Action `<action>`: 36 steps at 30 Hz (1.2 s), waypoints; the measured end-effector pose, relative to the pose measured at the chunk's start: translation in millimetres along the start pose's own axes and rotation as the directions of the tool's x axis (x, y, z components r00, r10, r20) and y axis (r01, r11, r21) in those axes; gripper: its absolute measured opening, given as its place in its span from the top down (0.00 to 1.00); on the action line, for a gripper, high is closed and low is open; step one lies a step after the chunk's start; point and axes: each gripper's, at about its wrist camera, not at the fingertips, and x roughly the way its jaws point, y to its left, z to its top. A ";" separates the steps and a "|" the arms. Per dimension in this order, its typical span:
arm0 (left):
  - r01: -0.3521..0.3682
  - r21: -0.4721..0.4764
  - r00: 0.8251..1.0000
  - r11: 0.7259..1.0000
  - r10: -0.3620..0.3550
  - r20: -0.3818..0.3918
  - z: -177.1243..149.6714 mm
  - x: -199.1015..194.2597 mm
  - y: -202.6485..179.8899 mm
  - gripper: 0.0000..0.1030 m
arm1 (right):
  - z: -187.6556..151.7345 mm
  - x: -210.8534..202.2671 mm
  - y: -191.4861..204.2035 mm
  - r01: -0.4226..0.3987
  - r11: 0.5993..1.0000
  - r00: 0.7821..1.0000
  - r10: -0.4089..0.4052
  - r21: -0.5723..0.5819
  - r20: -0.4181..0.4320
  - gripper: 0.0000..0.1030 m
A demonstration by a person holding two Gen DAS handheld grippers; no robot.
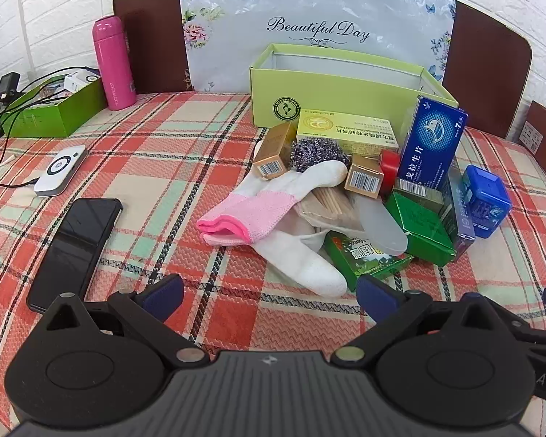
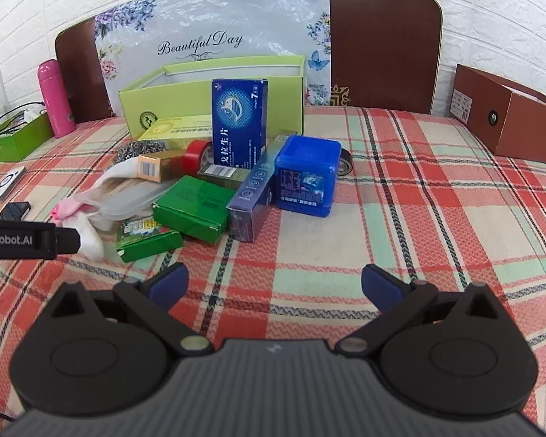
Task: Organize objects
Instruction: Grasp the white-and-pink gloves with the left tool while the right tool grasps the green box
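A heap of small household items lies mid-table on the red, green and cream plaid tablecloth (image 1: 156, 138), just in front of the open lime-green cardboard box (image 1: 331, 91). The upright blue medicine carton (image 2: 238, 120) stands tallest in it, with a blue plastic cube-shaped container (image 2: 305, 178) at its right edge.

Only the left wrist view shows the pair of white socks with pink cuffs (image 1: 269, 211) in full, the metallic scouring ball (image 1: 315, 154), a black smartphone (image 1: 74, 251) and two gold barcode boxes (image 1: 273, 153). Only the right wrist view shows the brown shoebox (image 2: 509, 123) at far right and a dark ring behind the blue cube.

Both views show two green packets (image 2: 193, 211), one red tape roll (image 2: 196, 154), one yellow carton (image 1: 345, 133) and one pink flask (image 1: 113, 62).

The left gripper (image 1: 269, 293) and right gripper (image 2: 275, 284) hover over bare cloth, fingers spread wide, holding nothing.
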 end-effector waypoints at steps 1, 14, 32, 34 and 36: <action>-0.002 0.001 1.000 1.000 0.002 -0.001 0.1 0.6 -0.2 0.00 | -0.3 0.6 -0.1 -0.002 1.000 1.000 0.002 0.001 -0.002 0.00; 0.047 0.011 0.999 0.999 -0.048 0.007 -3.2 4.9 6.5 0.00 | -1.7 9.6 -2.5 -0.025 1.000 0.999 0.025 0.012 -0.022 0.00; 0.181 -0.033 0.981 0.983 -0.178 0.077 33.2 51.9 53.2 0.00 | 20.3 40.8 32.9 -0.282 0.958 0.959 0.284 -0.058 0.023 0.15; 0.213 -0.052 0.976 0.976 -0.210 0.063 39.0 65.5 51.8 0.00 | 25.4 53.4 37.5 -0.250 0.968 0.968 0.250 -0.025 0.003 0.15; 0.234 -0.066 0.972 0.970 -0.232 0.036 41.2 77.9 50.6 0.04 | 26.9 65.4 40.7 -0.219 0.976 0.976 0.219 -0.012 -0.004 0.15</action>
